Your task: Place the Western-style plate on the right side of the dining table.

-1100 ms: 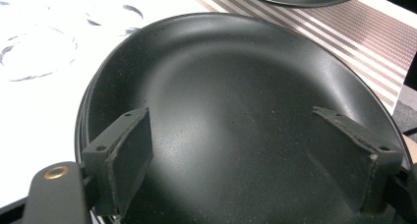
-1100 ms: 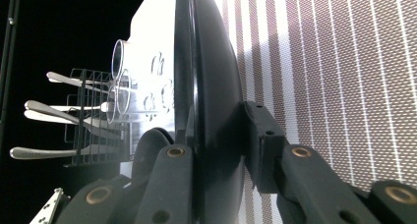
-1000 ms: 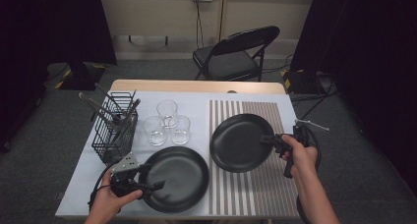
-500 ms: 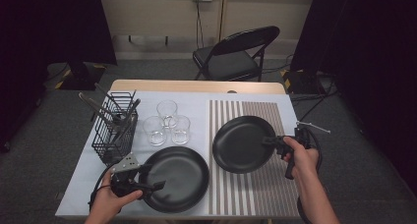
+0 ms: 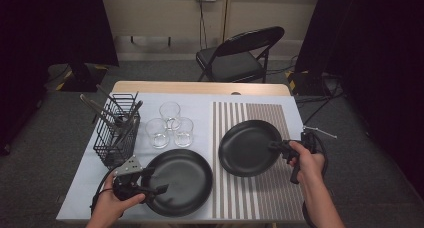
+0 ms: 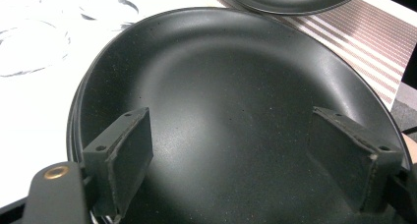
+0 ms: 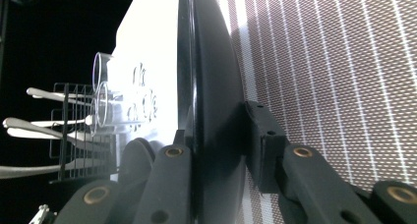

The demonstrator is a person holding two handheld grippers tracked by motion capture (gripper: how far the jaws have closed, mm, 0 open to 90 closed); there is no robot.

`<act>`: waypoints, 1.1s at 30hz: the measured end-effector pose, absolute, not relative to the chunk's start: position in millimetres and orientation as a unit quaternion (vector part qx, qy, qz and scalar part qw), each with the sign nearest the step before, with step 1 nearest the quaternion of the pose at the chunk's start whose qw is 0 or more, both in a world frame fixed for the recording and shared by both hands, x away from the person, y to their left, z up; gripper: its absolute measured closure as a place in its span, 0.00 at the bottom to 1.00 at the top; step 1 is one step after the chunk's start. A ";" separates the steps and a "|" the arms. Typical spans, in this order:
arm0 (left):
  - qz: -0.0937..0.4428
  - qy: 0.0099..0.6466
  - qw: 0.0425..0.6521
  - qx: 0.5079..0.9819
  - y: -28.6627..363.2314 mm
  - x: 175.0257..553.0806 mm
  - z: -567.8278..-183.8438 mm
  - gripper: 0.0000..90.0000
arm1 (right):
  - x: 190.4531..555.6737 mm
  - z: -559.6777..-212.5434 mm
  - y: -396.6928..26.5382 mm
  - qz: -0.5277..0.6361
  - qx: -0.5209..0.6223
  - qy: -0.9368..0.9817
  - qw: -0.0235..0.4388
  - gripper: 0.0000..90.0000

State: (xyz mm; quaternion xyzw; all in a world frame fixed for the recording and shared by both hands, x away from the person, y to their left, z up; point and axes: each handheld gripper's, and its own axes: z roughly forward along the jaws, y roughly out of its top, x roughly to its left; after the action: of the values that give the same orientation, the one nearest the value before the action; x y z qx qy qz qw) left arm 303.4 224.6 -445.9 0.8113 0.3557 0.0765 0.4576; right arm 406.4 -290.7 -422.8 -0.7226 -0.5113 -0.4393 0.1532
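Right gripper point(image 5: 280, 149) clamps the rim of one black plate point(image 5: 247, 147), tilted over the striped mat point(image 5: 260, 198) — grasp done, placing left. Left gripper point(image 5: 152, 180), fingers spread apart, straddles the other plate point(image 5: 182, 180), flat on the near-left worktop point(image 5: 90, 188) — ungrasped.

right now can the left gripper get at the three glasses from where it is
Probably not straight away. The left gripper has its jaws spread open over the near black plate, gripping nothing; the glasses stand just beyond that plate. It would have to lift over the rim first. The wire basket crowds one side.
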 end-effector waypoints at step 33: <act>0.074 0.358 0.456 0.812 223.9 302.9 -447.1 0.19 | 406.0 -430.8 -298.4 -0.431 -0.730 -0.511 0.143 0.84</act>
State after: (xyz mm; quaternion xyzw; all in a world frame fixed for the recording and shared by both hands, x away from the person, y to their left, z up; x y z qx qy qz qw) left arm 302.9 223.9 -447.1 0.8117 0.3580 0.0741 0.4555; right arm 406.0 -298.4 -430.8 -0.7302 -0.5107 -0.4306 0.1432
